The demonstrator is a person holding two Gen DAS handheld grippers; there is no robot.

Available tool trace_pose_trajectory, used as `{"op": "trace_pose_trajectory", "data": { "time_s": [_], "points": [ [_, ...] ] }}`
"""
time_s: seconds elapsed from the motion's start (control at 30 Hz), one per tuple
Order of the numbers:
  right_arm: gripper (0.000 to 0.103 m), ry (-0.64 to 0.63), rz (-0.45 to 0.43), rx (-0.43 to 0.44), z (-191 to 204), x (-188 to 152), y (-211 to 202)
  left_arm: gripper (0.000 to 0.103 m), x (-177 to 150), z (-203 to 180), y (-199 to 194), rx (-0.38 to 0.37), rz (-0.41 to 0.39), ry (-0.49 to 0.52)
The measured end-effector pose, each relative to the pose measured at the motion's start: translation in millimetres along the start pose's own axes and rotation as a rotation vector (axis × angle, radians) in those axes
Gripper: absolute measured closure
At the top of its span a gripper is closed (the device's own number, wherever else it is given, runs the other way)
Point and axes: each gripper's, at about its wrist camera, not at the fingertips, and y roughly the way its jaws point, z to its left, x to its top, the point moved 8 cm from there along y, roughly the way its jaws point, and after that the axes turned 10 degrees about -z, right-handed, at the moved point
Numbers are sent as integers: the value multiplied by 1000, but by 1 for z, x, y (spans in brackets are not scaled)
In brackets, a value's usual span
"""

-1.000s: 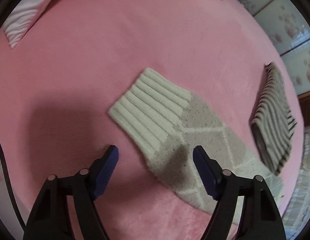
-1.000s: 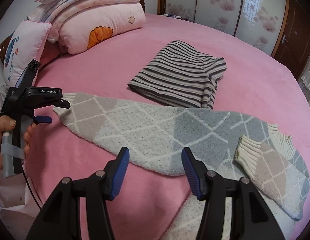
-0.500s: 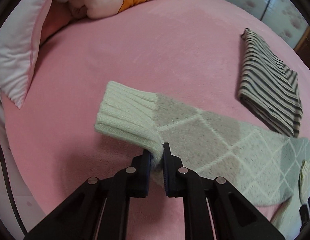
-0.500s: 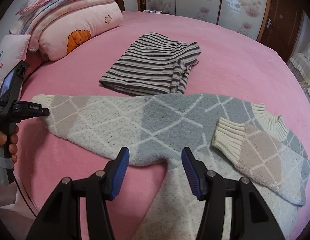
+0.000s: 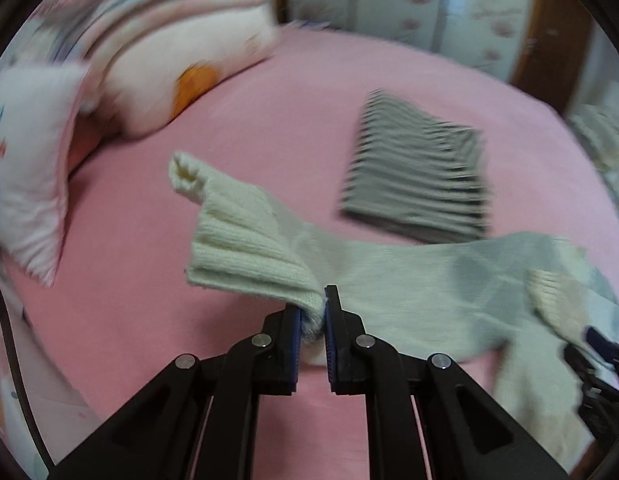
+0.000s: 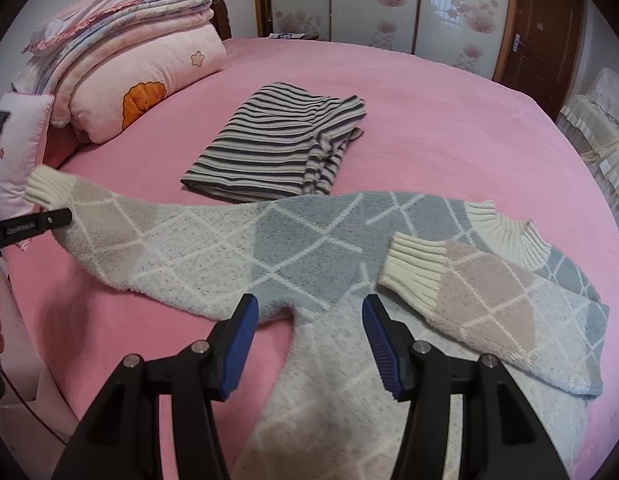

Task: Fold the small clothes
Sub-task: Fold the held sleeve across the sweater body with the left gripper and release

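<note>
A grey, beige and white diamond-pattern sweater (image 6: 309, 240) lies on the pink bed (image 6: 449, 128). Its left sleeve stretches out to the left and its right sleeve (image 6: 489, 292) is folded over the body. My left gripper (image 5: 312, 312) is shut on the left sleeve just behind the cream ribbed cuff (image 5: 245, 252) and holds it lifted off the bed. It also shows in the right wrist view (image 6: 49, 222) at the sleeve's end. My right gripper (image 6: 309, 320) is open and empty, hovering over the sweater's underarm.
A folded black-and-white striped garment (image 6: 277, 148) lies behind the sweater. Stacked pink quilts (image 6: 129, 64) and a pillow (image 6: 17, 160) sit at the left. Wardrobe doors (image 6: 369, 0) and a cloth-covered chair (image 6: 597, 128) stand beyond the bed.
My left gripper shut on the sleeve near the cuff, then lifted it and tilted up. My right gripper moved forward over the sweater, still open.
</note>
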Motion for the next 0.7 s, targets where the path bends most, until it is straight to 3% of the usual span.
{"op": "trace_pose_trajectory", "data": {
  "time_s": [0.17,0.3,0.4,0.5,0.63,0.7],
  "points": [
    [49,59,-24,-78,-60,-13,-28,95,16,-102,-37,-191,-76,59],
    [49,127,-44,-167,-125,-32,-53,95,3,-190,-43,-325,-54,94],
    [49,181,-39,-233,-173,-52,-68,95,-26,-261,-36,-404,-10,145],
    [49,239,-22,-273,-211,-72,-76,95,-60,-314,-26,-450,41,209],
    [48,316,11,-302,-254,-101,-81,93,-111,-367,-12,-435,88,315],
    [48,342,25,-302,-268,-114,-82,77,-132,-378,-7,-423,112,357]
  ]
}}
